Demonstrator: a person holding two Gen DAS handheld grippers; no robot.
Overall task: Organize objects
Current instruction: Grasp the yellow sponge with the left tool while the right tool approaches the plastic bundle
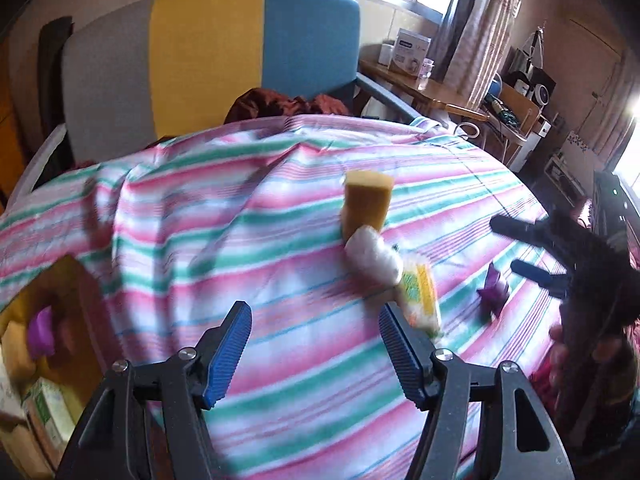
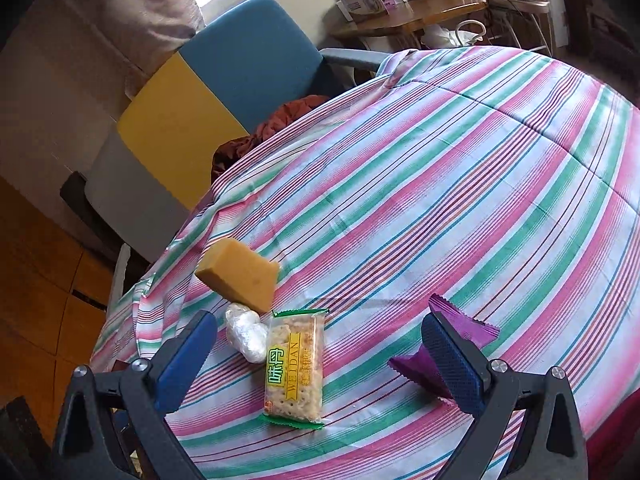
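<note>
On the striped cloth (image 2: 440,184) lie a yellow sponge block (image 2: 240,276), a white wrapped ball (image 2: 246,334), a cracker packet (image 2: 294,368) and a purple wrapper (image 2: 476,330). My right gripper (image 2: 320,322) is open just above them. The packet lies between its fingers untouched, and the purple wrapper sits partly behind the right finger. My left gripper (image 1: 314,316) is open and holds nothing, with the cracker packet (image 1: 418,296) just beyond its right fingertip. From there I also see the sponge (image 1: 366,204), the ball (image 1: 374,256), the purple wrapper (image 1: 494,288) and the right gripper (image 1: 516,246).
A cardboard box (image 1: 76,312) with a purple item (image 1: 40,332) inside stands at the cloth's left edge. Behind the table is a grey, yellow and blue chair (image 1: 208,56) with a red-brown cloth (image 1: 288,106) on it. A wooden desk (image 1: 424,84) with boxes is at the back right.
</note>
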